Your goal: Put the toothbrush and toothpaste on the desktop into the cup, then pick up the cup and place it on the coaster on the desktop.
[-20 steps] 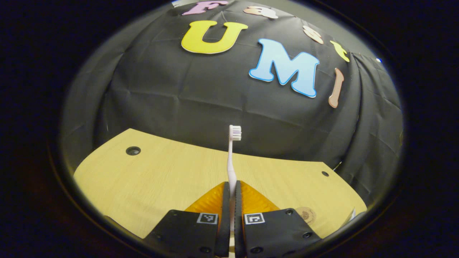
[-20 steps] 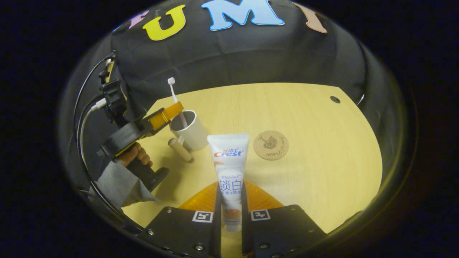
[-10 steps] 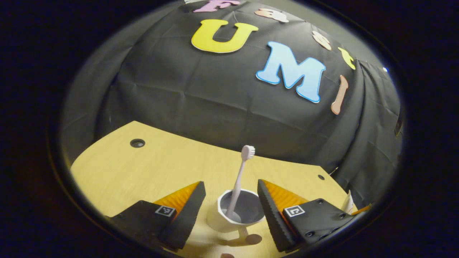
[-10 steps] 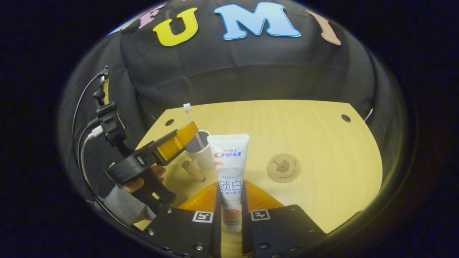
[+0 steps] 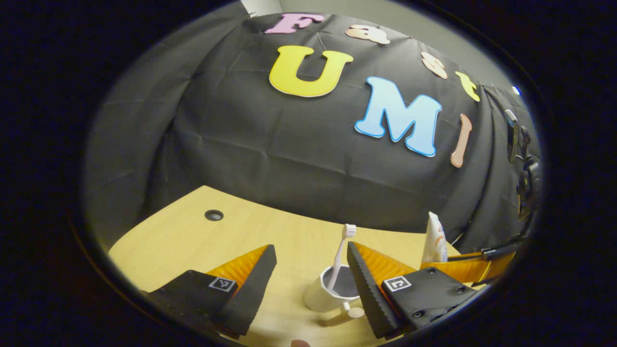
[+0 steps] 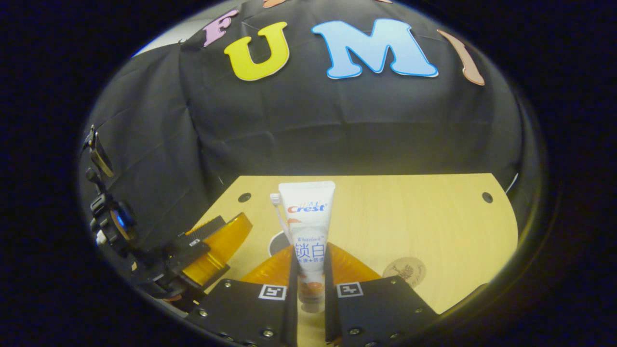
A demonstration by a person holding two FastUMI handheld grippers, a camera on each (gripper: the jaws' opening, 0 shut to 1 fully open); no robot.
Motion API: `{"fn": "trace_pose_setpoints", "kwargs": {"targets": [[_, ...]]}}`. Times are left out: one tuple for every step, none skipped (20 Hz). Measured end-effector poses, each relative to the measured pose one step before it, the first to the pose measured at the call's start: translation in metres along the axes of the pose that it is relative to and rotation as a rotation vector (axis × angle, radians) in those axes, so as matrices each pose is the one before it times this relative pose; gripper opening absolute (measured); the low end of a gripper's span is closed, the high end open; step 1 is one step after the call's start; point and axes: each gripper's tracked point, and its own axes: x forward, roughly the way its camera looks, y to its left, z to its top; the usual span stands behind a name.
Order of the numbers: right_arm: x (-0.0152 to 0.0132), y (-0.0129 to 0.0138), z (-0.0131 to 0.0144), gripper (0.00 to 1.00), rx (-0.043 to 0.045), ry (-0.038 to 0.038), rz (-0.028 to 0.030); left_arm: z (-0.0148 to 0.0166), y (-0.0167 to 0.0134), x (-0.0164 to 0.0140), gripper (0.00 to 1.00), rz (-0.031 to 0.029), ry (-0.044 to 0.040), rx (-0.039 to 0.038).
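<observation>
A white cup (image 5: pixel 322 295) stands on the wooden desktop (image 5: pixel 193 250) with the toothbrush (image 5: pixel 340 255) leaning in it, head up. My left gripper (image 5: pixel 311 262) is open, its fingers wide on either side above the cup, holding nothing. In the right gripper view my right gripper (image 6: pixel 308 274) is shut on the toothpaste tube (image 6: pixel 308 226), held upright with its flat end up. The cup's dark opening (image 6: pixel 277 243) and the toothbrush head (image 6: pixel 275 198) peek out just left of the tube. The round coaster (image 6: pixel 408 271) lies low on the right. The tube (image 5: pixel 435 239) also shows at right in the left gripper view.
The left gripper's body (image 6: pixel 193 255) with cables sits at the lower left of the right gripper view. The desktop has small round holes (image 5: pixel 213 215) (image 6: pixel 487 197) near its back corners. Black cloth walls close the back and sides.
The left gripper let go of the toothbrush into the cup, opened and drew back. The right gripper carried the toothpaste up and toward the cup; the coaster slid lower in its view.
</observation>
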Motion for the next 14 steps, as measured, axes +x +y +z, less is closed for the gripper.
{"fn": "trace_pose_setpoints", "kwargs": {"targets": [[0.00567, 0.00553, 0.00373, 0.19, -0.00199, -0.01161, 0.01104, 0.00096, 0.00500, -0.00485, 0.95, 0.01042, 0.00000, -0.00305], [0.00653, 0.00484, 0.00329, 0.23, -0.00303, -0.01042, 0.00889, 0.00025, 0.00314, -0.00508, 0.95, 0.00935, 0.00115, -0.00621], [0.00570, 0.00414, 0.00311, 0.19, -0.00429, -0.01212, 0.00990, -0.00022, 0.00452, -0.00439, 0.95, 0.00937, 0.00204, -0.00547], [0.00642, 0.00441, 0.00465, 0.23, -0.00683, -0.01783, 0.01037, -0.00295, 0.00432, -0.00445, 0.95, 0.01149, 0.00390, -0.00195], [0.00650, 0.00227, 0.00427, 0.23, -0.00957, -0.01993, 0.00380, -0.00354, 0.00480, -0.00445, 0.95, 0.01071, 0.00544, 0.00006], [0.00594, 0.00293, 0.00483, 0.23, -0.01194, -0.02528, 0.00254, -0.00495, 0.00394, -0.00300, 0.95, 0.00889, 0.00816, 0.00216], [0.00493, 0.00211, 0.00066, 0.27, -0.01702, -0.01257, 0.00540, -0.00408, 0.00474, -0.00264, 0.95, 0.00997, 0.01010, 0.00177], [0.00675, 0.00142, -0.00040, 0.22, -0.01604, -0.00837, -0.00193, -0.00422, 0.00453, -0.00288, 0.97, 0.00711, 0.00986, -0.00095], [0.00352, 0.00125, 0.00066, 0.22, -0.01287, -0.00981, 0.00262, -0.00465, 0.00390, -0.00321, 0.95, 0.00544, 0.01051, -0.00404], [0.00515, 0.00244, 0.00142, 0.23, -0.00512, -0.00892, 0.00624, -0.00444, 0.00223, -0.00152, 0.95, 0.00444, 0.00984, -0.00431], [0.00458, 0.00275, -0.00071, 0.22, -0.00067, -0.00714, 0.00995, -0.00334, 0.00249, -0.00260, 0.95, 0.00531, 0.00736, -0.00329], [0.00471, 0.00204, -0.00187, 0.23, -0.00486, -0.00369, 0.00311, -0.00359, 0.00257, -0.00191, 0.97, 0.00484, 0.00505, -0.00242], [0.00319, 0.00076, -0.00132, 0.23, -0.00399, 0.00192, 0.00183, -0.00252, 0.00235, -0.00024, 0.95, 0.00484, 0.00743, -0.00237], [0.00207, 0.00149, -0.00232, 0.23, -0.00165, 0.00200, 0.00568, -0.00273, 0.00170, -0.00115, 0.95, 0.00186, 0.00552, -0.00219]]}}
